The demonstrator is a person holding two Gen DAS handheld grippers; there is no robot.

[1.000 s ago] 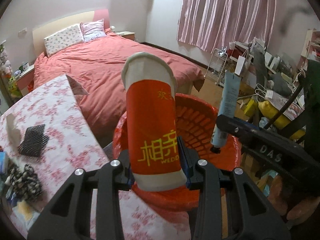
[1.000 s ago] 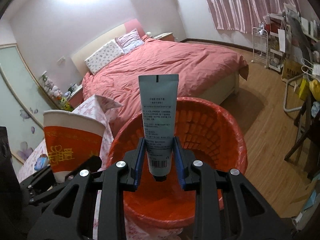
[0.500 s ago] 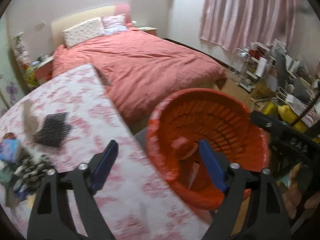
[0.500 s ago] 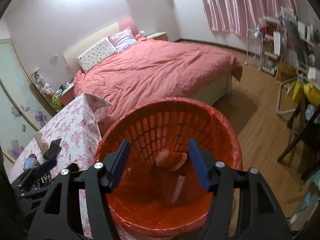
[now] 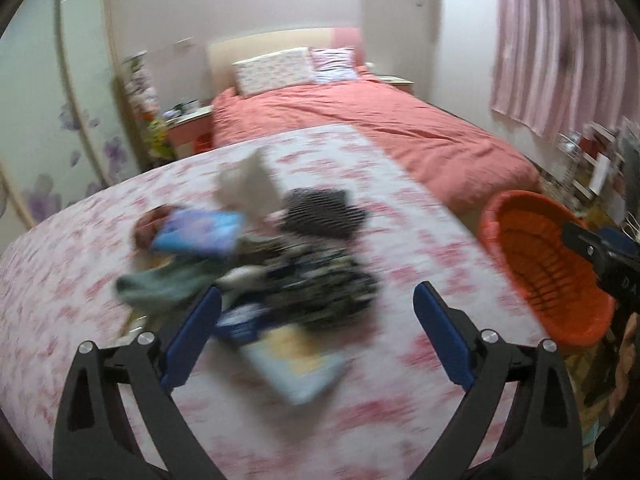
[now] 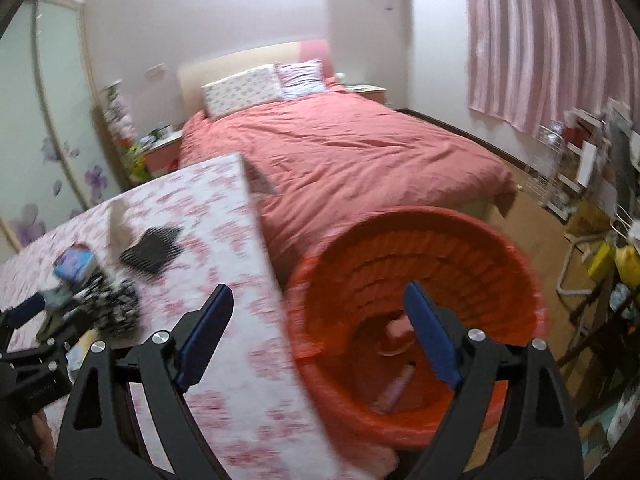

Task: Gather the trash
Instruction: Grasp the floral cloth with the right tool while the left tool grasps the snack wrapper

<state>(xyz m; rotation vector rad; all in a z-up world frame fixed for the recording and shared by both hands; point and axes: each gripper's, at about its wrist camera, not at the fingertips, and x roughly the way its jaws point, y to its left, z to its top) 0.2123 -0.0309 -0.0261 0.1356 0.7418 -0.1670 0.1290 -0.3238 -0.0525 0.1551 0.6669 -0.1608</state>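
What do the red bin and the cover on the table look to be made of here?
Red bin: apparently rigid moulded plastic, with a ribbed lattice wall and a faint sheen; a thin red liner may sit inside, but blur leaves that open.
Table cover: probably printed cotton-like cloth, matte, white with a pink floral pattern, and a corner folds loosely off the edge.

My left camera looks down along its fingers onto the table [image 5: 400, 208], close over the blurred clutter [image 5: 280, 272], bed [image 5: 380, 136] behind. My right camera looks down into the basket [image 6: 420, 240] just beside the table edge. Both share table, clutter, basket, bed and curtain [image 6: 540, 40].
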